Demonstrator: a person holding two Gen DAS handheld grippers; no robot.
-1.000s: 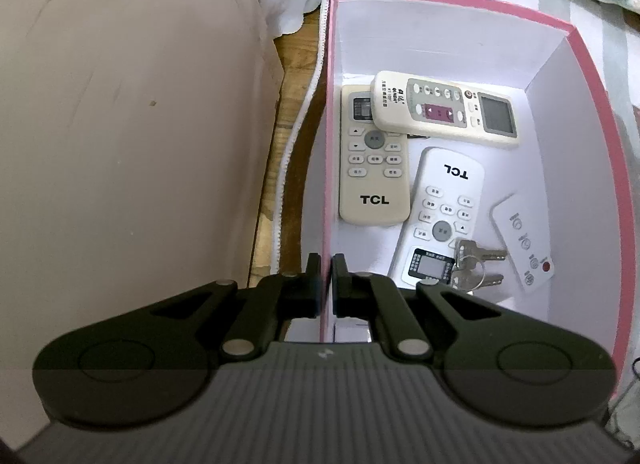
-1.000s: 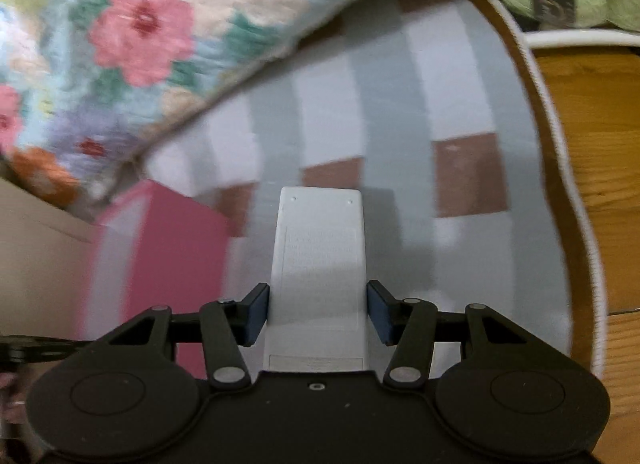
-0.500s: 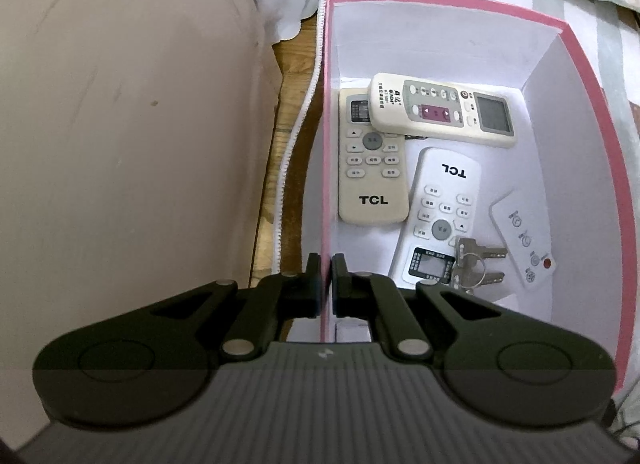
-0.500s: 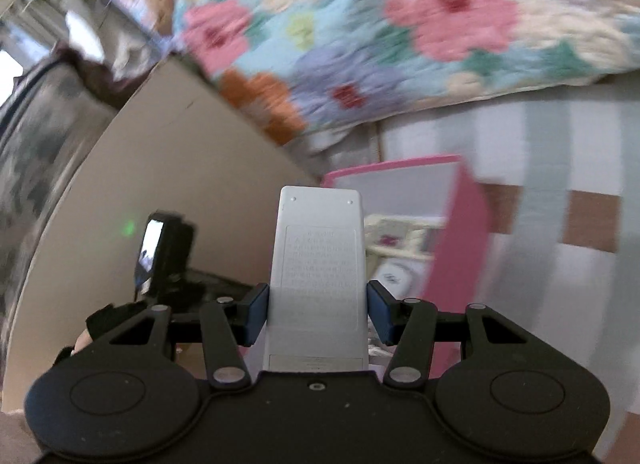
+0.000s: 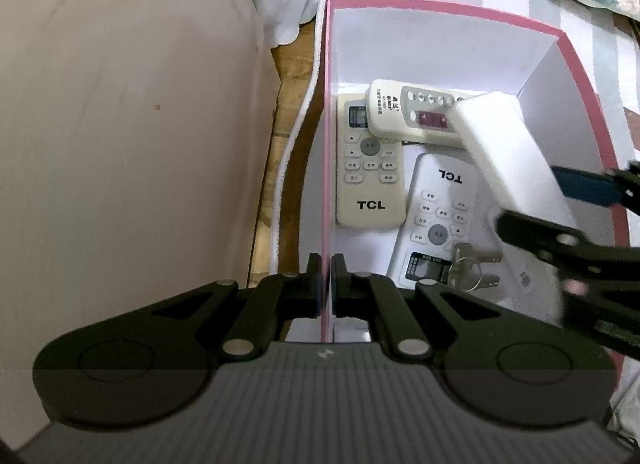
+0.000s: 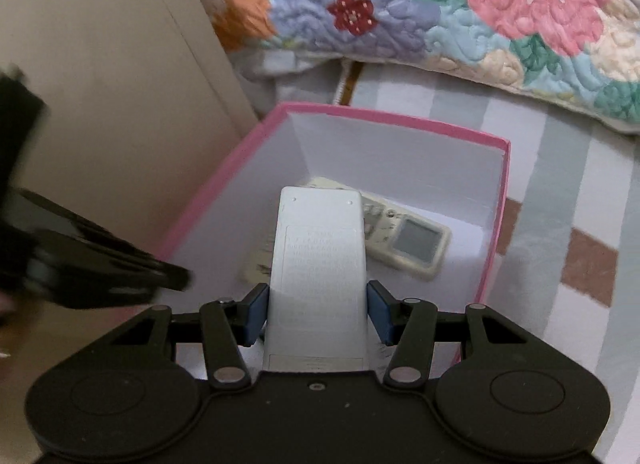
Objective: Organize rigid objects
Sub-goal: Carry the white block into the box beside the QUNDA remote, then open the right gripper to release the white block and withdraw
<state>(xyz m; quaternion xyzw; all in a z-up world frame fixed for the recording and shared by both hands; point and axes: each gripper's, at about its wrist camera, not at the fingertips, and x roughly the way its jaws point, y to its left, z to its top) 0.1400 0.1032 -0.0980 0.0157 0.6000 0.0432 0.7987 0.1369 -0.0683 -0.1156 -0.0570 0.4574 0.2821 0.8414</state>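
Note:
A pink box (image 5: 329, 112) with a white inside holds several remotes: a TCL remote (image 5: 368, 168), a second TCL remote (image 5: 440, 216), a cream remote with a screen (image 5: 400, 112) lying across them, and a bunch of keys (image 5: 472, 268). My left gripper (image 5: 326, 284) is shut on the box's left wall. My right gripper (image 6: 316, 312) is shut on a white remote (image 6: 318, 264), face down, held over the inside of the box (image 6: 400, 120); this remote also shows in the left wrist view (image 5: 504, 148), coming in from the right.
A beige panel (image 5: 120, 104) stands left of the box. The box sits on a grey-and-white striped cloth (image 6: 560, 192). A floral quilt (image 6: 480, 12) lies behind it. A strip of wooden floor (image 5: 280, 104) shows between panel and box.
My right gripper has swung left with the white remote and now holds it over the box's inside. The left gripper still holds the box wall.

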